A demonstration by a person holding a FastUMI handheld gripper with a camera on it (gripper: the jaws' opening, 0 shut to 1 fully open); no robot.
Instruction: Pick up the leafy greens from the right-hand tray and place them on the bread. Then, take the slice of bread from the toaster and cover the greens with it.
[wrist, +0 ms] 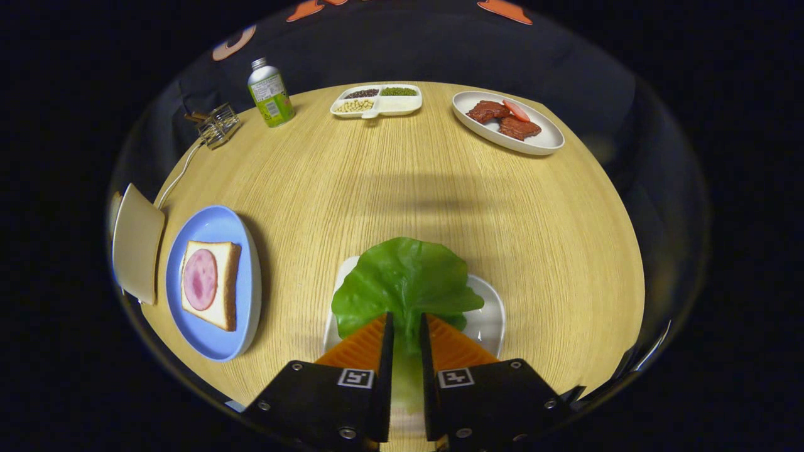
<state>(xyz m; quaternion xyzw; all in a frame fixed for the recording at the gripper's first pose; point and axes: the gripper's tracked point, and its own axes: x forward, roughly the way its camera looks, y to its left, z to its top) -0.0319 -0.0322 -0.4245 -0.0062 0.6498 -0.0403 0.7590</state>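
Note:
A green lettuce leaf (402, 279) fans out ahead of my gripper (406, 321), whose two fingers are closed on its pale stem. The leaf hangs over a white tray (490, 317) right below. To the left, a blue plate (217, 336) carries a slice of bread (223, 251) topped with a round pink slice of ham (200, 279). Beside that plate stands a cream toaster (135, 242) with a white cable running back from it; I cannot make out any bread inside it.
At the far side of the round wooden table (408, 182) sit a green bottle (270, 93), a wire rack (217, 125), a divided white dish of beans (377, 100) and an oval white plate with pieces of meat (510, 122).

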